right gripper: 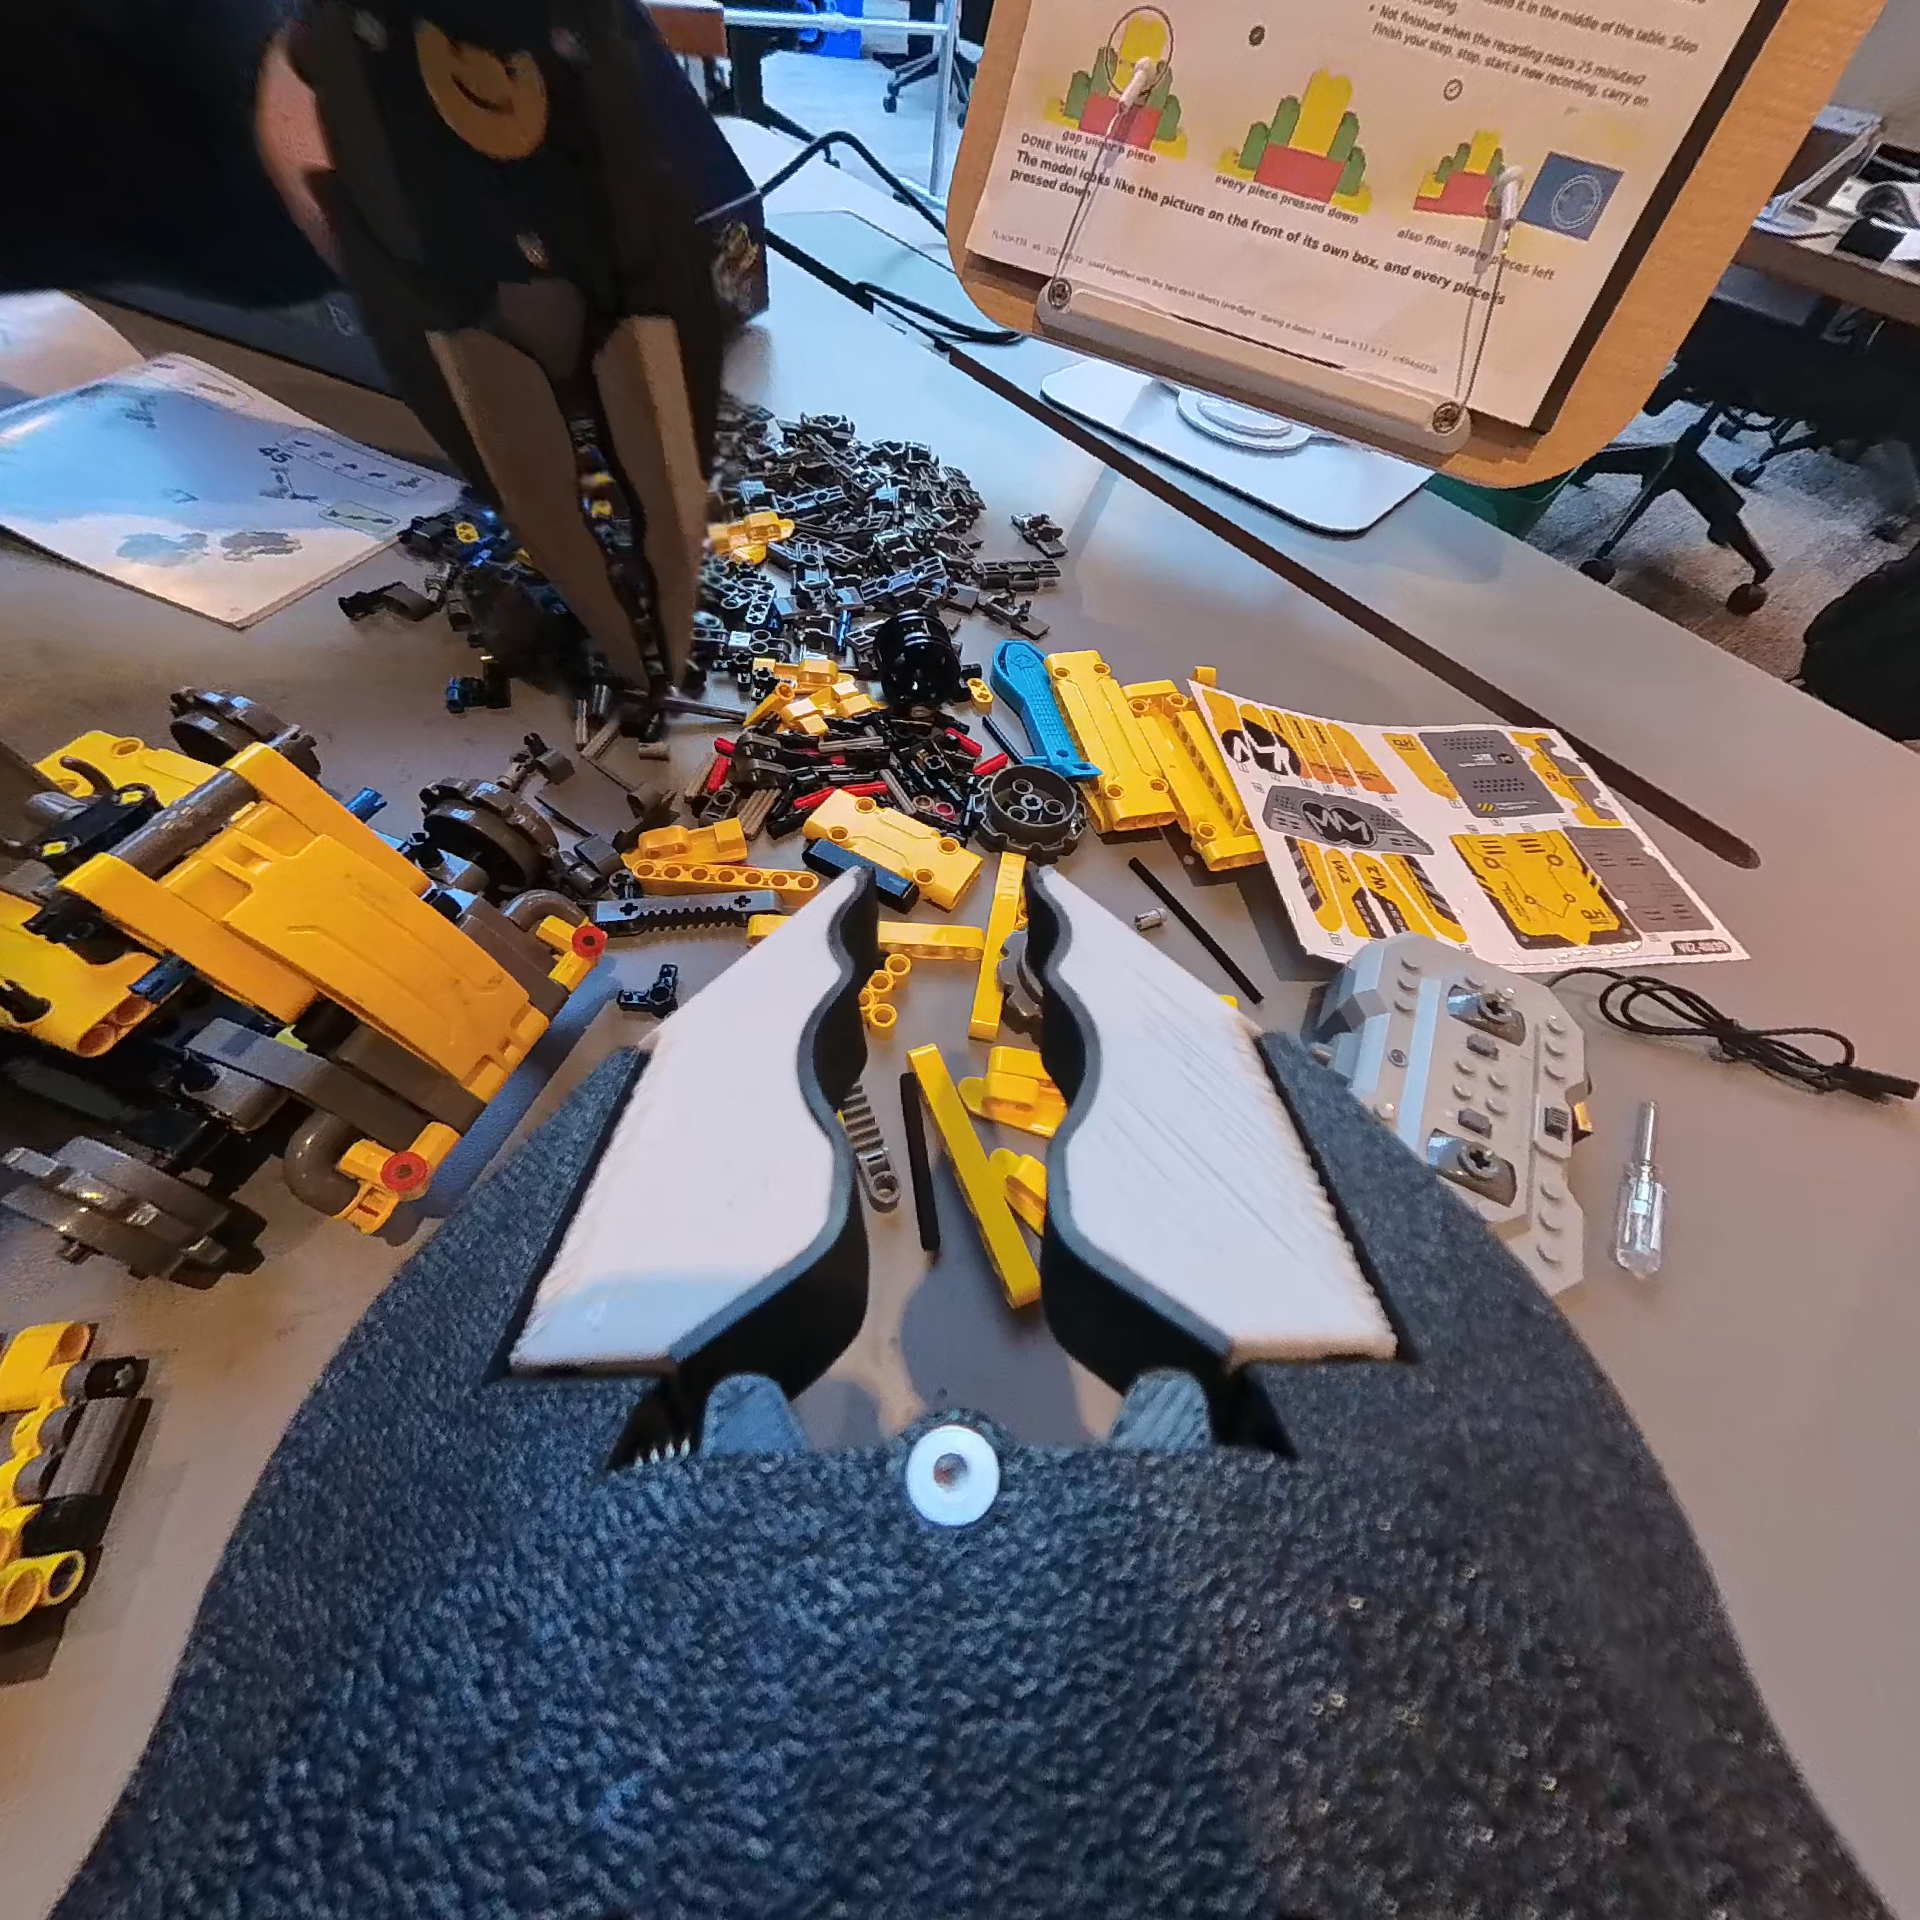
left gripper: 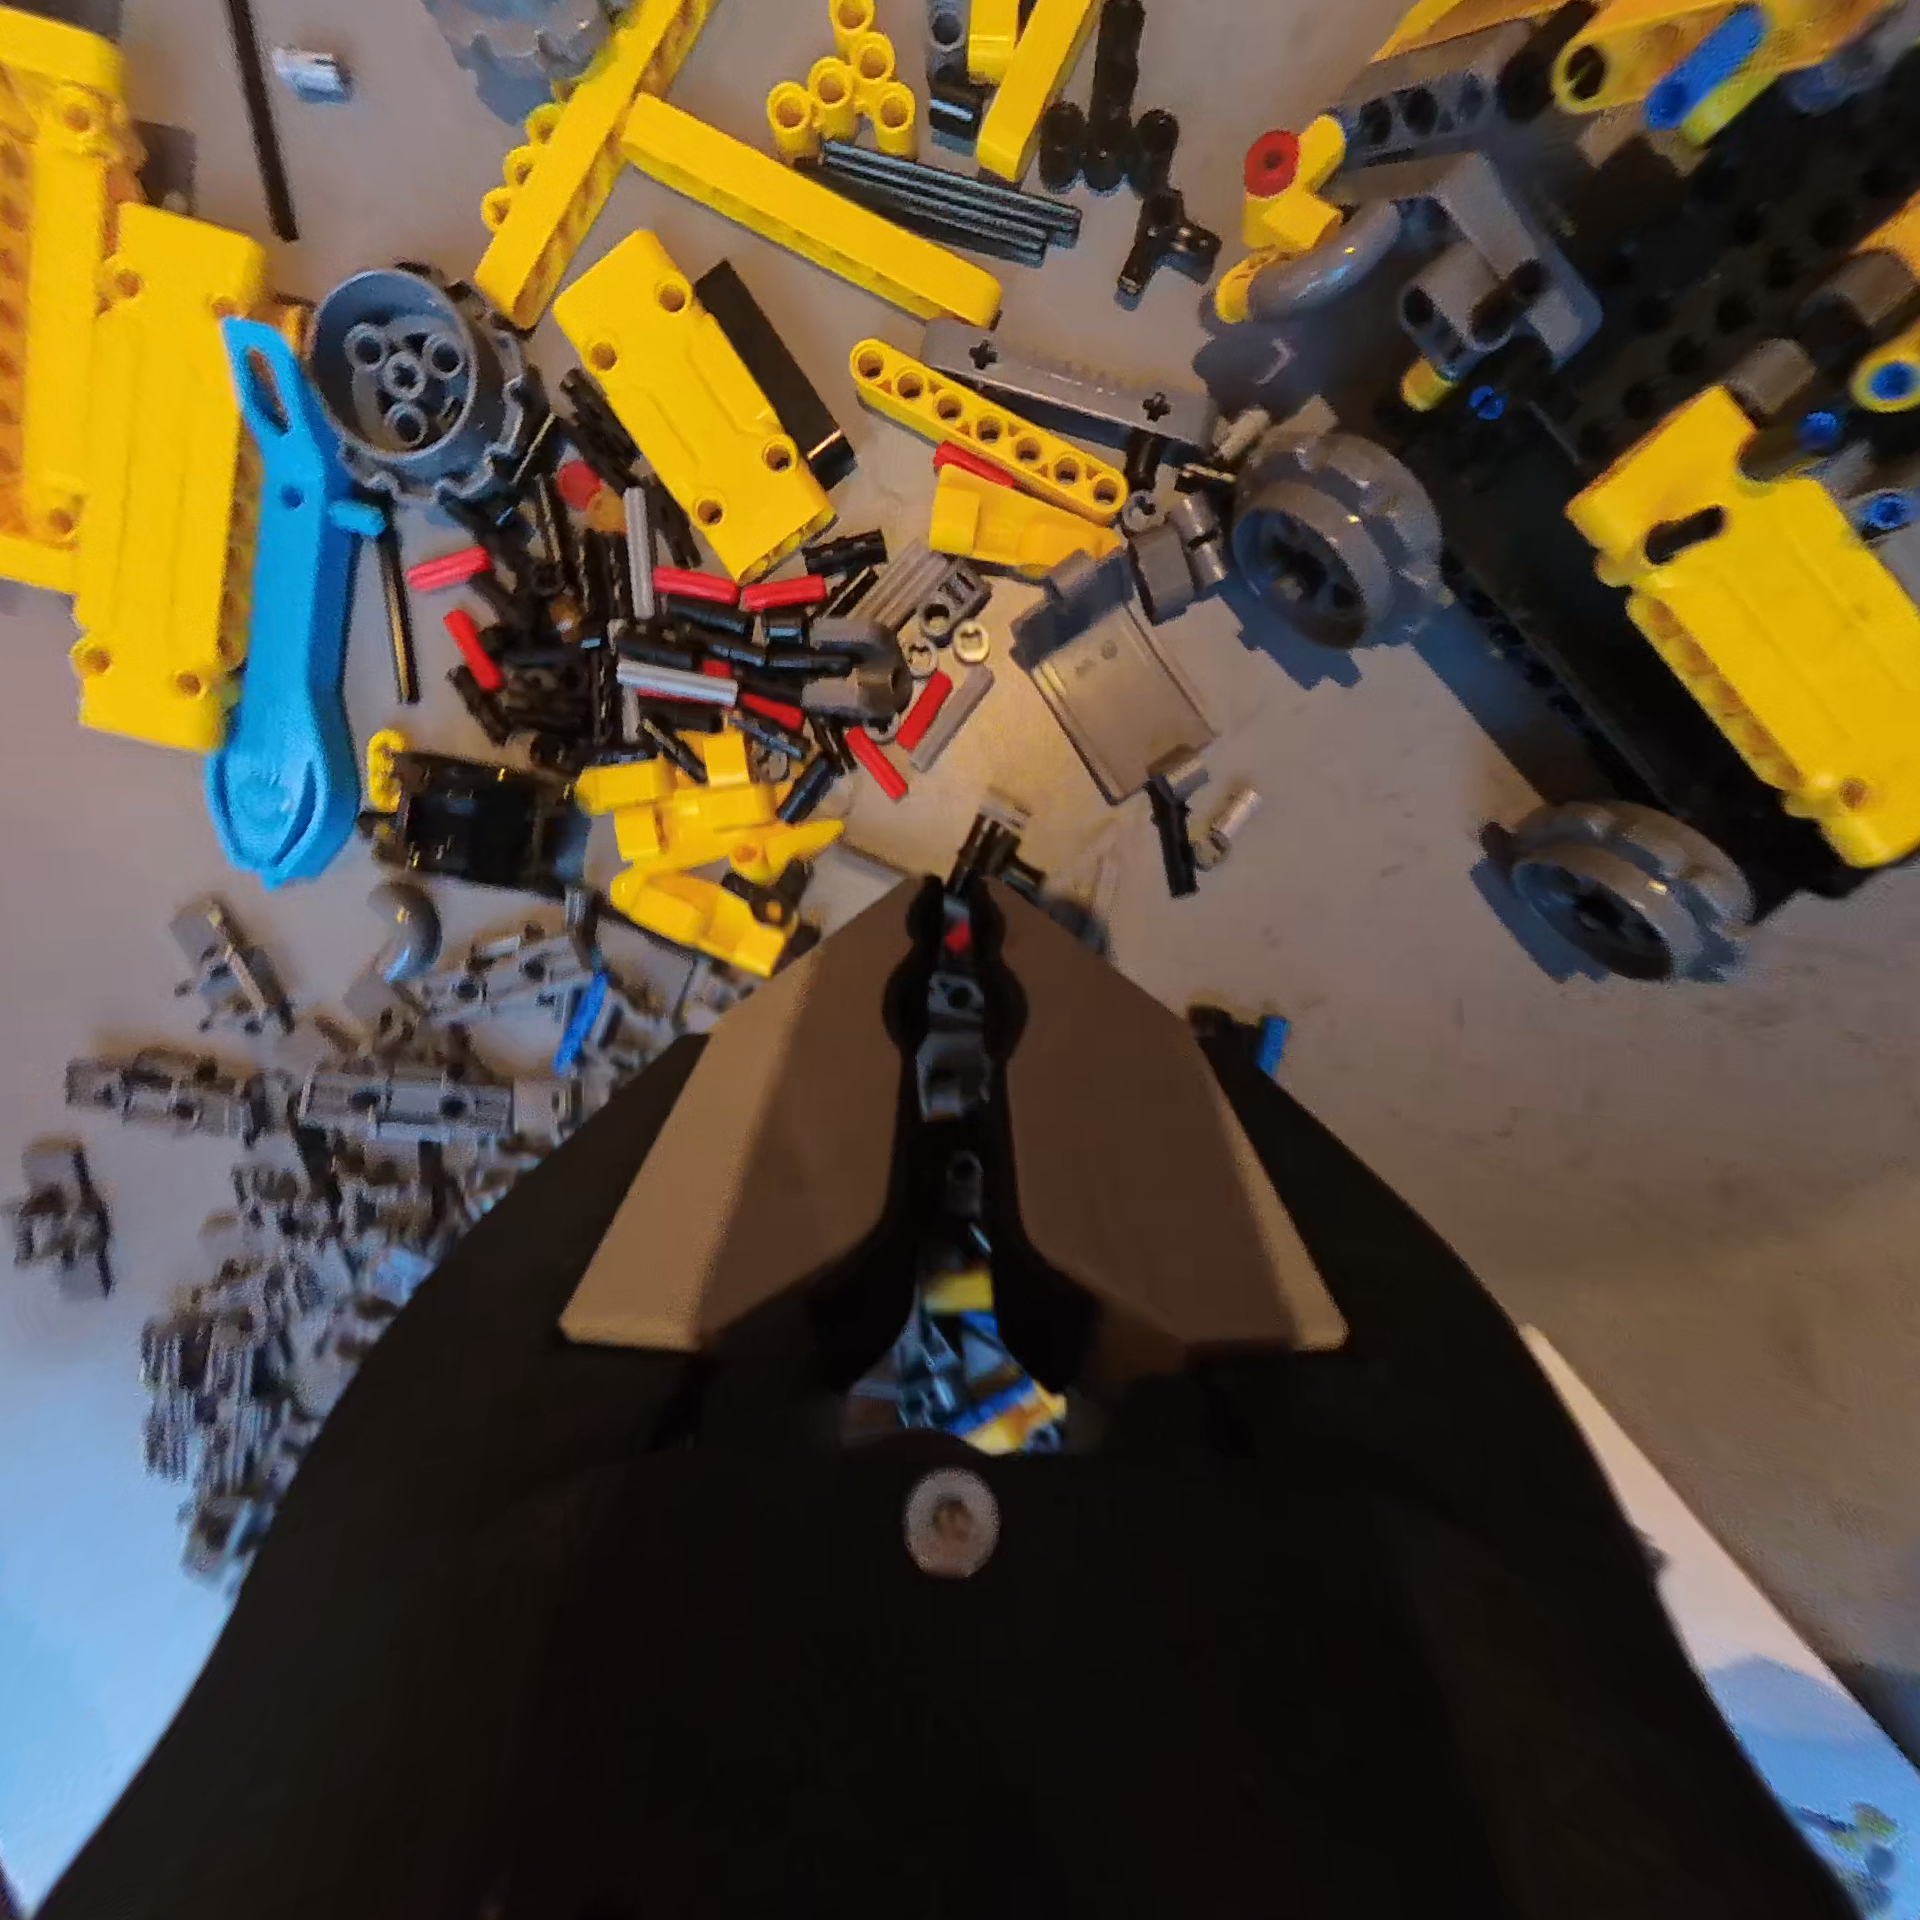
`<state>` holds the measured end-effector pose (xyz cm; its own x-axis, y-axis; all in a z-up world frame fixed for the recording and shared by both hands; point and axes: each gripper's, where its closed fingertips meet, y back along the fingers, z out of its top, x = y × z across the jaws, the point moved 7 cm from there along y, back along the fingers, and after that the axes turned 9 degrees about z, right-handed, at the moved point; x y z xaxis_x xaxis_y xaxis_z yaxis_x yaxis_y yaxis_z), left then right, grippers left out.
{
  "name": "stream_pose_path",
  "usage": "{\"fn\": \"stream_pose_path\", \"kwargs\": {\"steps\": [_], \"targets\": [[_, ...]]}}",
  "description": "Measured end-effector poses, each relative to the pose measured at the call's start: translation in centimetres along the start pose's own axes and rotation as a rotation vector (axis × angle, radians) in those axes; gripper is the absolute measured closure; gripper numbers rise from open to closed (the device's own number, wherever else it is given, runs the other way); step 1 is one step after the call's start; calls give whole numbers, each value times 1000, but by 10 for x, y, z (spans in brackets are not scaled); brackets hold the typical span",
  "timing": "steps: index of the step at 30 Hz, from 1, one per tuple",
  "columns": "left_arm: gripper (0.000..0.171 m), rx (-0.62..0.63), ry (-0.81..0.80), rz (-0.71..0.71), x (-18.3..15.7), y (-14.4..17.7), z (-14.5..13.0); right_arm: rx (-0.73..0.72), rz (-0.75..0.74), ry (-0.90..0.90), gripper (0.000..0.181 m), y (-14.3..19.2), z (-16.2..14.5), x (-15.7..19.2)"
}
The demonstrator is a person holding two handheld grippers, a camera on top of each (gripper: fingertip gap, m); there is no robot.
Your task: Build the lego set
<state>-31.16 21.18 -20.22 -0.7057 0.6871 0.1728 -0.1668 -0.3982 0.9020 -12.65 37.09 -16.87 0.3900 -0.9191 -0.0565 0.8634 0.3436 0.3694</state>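
Downward, left gripper (left gripper: pixel 961 883): fingers closed together on a small black pin piece (left gripper: pixel 987 844), tips pressed low at the near edge of the heap of small parts (left gripper: pixel 675 665); pin's lower part hidden between the pads, exact shape hard to make out.
Right gripper (right gripper: pixel 948 883): fingers apart, nothing between them, hanging above loose yellow beams (right gripper: pixel 971 1174) on the grey table (right gripper: pixel 1714 1403), on the side of the heap away from the left gripper.
Beside the heap: grey toothed wheel hub (left gripper: pixel 416 384) and blue separator tool (left gripper: pixel 286 613) touching; yellow panel (left gripper: pixel 691 400) just past the heap.
Across the heap from the hub: half-built yellow and black vehicle (left gripper: pixel 1662 520), cut off by the frame edge.
Under the left gripper: pile of grey connectors (left gripper: pixel 312 1122), blurred, single pieces not to be told apart.
Beyond the heap, toward the right gripper's far side: sticker sheet (right gripper: pixel 1455 831), grey battery box (right gripper: pixel 1455 1091), clear-handled screwdriver (right gripper: pixel 1640 1195).
Behind the heap: instruction booklet (right gripper: pixel 187 478), partly hidden by the left gripper; printed sheet on a stand (right gripper: pixel 1351 156), top cut off.
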Motion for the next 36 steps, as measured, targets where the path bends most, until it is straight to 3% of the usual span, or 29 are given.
{"fn": "stream_pose_path", "kwargs": {"steps": [3, 7, 9, 11, 15, 20, 23, 31, 36], "targets": [[168, -4, 105, 159, -11, 38, -14, -19, -3, 4, 154, 3, 3, 1], [169, 3, 409, 449, -58, 89, -41, -46, -19, 11, 156, 7, 5, -1], [168, -118, 601, 476, -98, 90, -40, -57, -31, -35, 155, 10, 6, -7], [168, -182, 695, 472, -138, 78, -40, -79, -18, -76, 155, 16, 18, -7], [168, -173, 773, 508, -184, 61, -60, -103, -3, -76, 156, 22, 61, 7], [169, -199, 809, 465, -211, 54, -79, -75, 41, -18, 155, 7, 101, 41], [169, -224, 802, 488, -220, 55, -88, 17, -6, 28, 149, -7, 109, 56], [169, -248, 820, 463, -225, 61, -101, 223, 75, 137, 149, -61, 123, 87], [169, -257, 847, 482, -228, 64, -107, 231, 119, 141, 149, -86, 132, 87]]}}
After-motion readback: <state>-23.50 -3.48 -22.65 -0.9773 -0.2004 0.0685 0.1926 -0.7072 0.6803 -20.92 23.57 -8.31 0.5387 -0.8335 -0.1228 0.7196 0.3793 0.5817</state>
